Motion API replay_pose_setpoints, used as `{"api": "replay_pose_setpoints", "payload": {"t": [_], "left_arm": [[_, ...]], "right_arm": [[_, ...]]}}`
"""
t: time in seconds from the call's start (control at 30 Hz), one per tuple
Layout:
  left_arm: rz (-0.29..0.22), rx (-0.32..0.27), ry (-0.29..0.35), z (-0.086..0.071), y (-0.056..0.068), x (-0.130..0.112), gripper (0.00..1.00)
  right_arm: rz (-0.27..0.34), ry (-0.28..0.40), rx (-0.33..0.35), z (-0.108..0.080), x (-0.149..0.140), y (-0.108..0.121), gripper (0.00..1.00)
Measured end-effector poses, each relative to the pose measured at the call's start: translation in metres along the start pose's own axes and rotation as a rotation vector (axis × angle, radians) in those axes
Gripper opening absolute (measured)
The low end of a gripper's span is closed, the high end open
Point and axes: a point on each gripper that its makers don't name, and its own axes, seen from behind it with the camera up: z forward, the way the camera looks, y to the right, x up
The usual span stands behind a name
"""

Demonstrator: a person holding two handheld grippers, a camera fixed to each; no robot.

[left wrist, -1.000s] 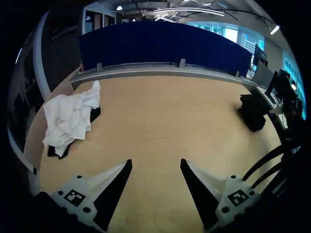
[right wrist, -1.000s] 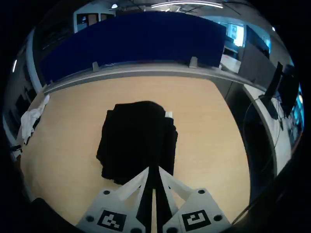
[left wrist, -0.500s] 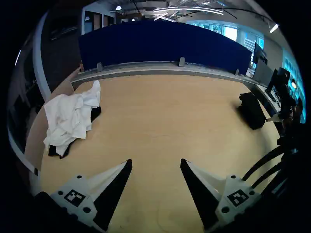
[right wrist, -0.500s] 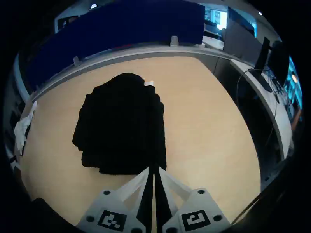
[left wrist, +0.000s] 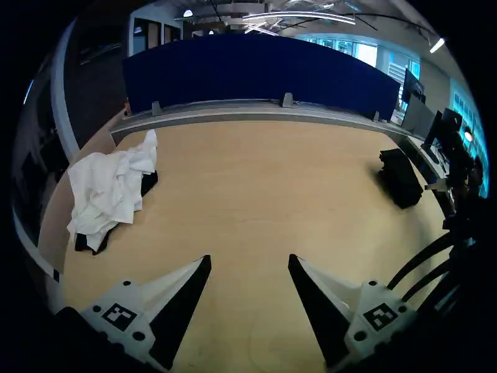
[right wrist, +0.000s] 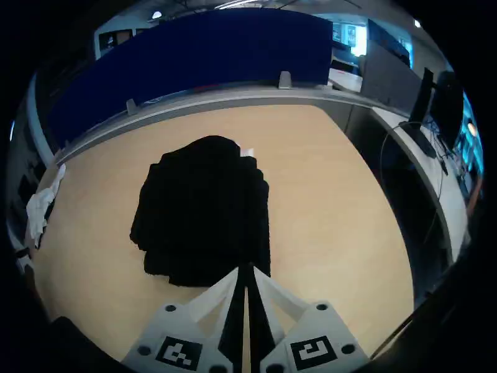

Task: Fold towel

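Note:
A folded black towel lies on the wooden table. In the right gripper view, my right gripper is shut, its tips at the towel's near edge with nothing visible between them. The same black towel sits at the far right of the left gripper view. My left gripper stands open over bare table, holding nothing. A crumpled white towel pile rests at the table's left edge, over a dark cloth. The pile is small and far left in the right gripper view.
A blue partition on a grey rail closes off the back of the table. Monitors and cables stand on a neighbouring desk to the right. A dark chair frame curves up at the lower right.
The right gripper swung around the black towel's near edge, so the towel shifted left in its view, then back a little. The left gripper has barely moved.

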Motion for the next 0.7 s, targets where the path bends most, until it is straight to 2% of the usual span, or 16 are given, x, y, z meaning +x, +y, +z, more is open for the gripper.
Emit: {"api": "replay_pose_setpoints", "payload": {"t": [0.07, 0.1, 0.23, 0.3, 0.5, 0.7], "left_arm": [[-0.002, 0.0, 0.001, -0.001, 0.0, 0.0, 0.92], [-0.002, 0.0, 0.002, -0.001, 0.0, 0.001, 0.92], [0.0, 0.004, 0.002, -0.003, -0.001, 0.001, 0.92], [0.0, 0.006, 0.002, -0.003, -0.001, 0.001, 0.92], [-0.002, 0.009, 0.001, -0.003, -0.002, 0.0, 0.92], [-0.001, 0.013, -0.004, -0.001, -0.002, -0.002, 0.92]], "right_arm": [[-0.009, 0.002, 0.0, 0.001, 0.001, 0.0, 0.07], [-0.015, 0.003, 0.001, 0.001, 0.002, -0.001, 0.12], [-0.043, 0.009, 0.001, 0.003, 0.004, -0.002, 0.48], [-0.061, 0.01, -0.002, 0.004, 0.004, -0.003, 0.57], [-0.117, 0.018, 0.01, 0.009, 0.007, -0.007, 0.58], [-0.146, 0.017, 0.027, 0.015, 0.011, -0.01, 0.57]]}}
